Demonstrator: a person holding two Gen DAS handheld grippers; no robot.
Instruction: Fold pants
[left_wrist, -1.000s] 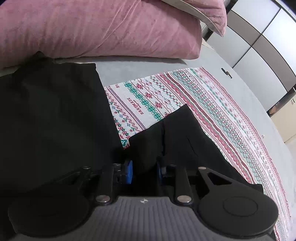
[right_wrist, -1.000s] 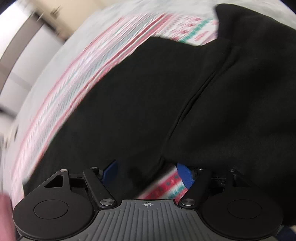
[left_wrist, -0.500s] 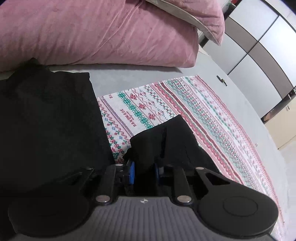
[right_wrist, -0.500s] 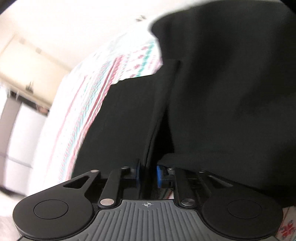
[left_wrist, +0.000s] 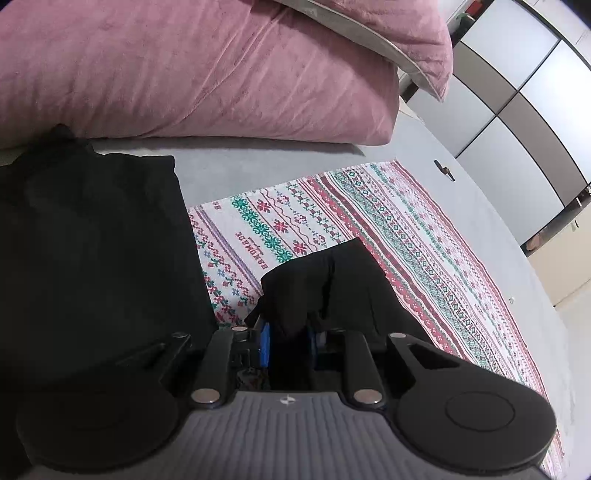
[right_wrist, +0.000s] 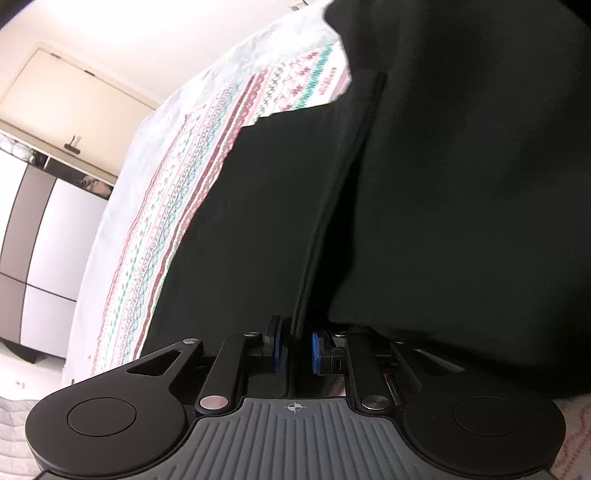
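The left gripper (left_wrist: 287, 341) has its blue pads (left_wrist: 263, 343) drawn close together, clamped on a bunched corner of the black pants (left_wrist: 321, 291); the fabric rises between the pads and stands up just ahead of them. The right gripper (right_wrist: 295, 349) likewise has its blue pads (right_wrist: 316, 352) nearly closed, pinching a thin folded edge of the pants (right_wrist: 266, 221) that runs away from the gripper as a straight dark ridge. The pants lie on the patterned cloth (left_wrist: 388, 229), a white sheet with red and green woven bands, which covers part of the grey bed surface (left_wrist: 498, 236). A second, larger mass of black fabric (left_wrist: 92, 251) lies on the far edge of the patterned cloth, toward the pillows; whether it belongs to the same garment cannot be told. Beyond the patterned cloth, two pink pillows (left_wrist: 192, 70) are stacked at the head of the bed. Past the cloth's opposite long edge stands a wardrobe (left_wrist: 517, 92) with white and grey panels.
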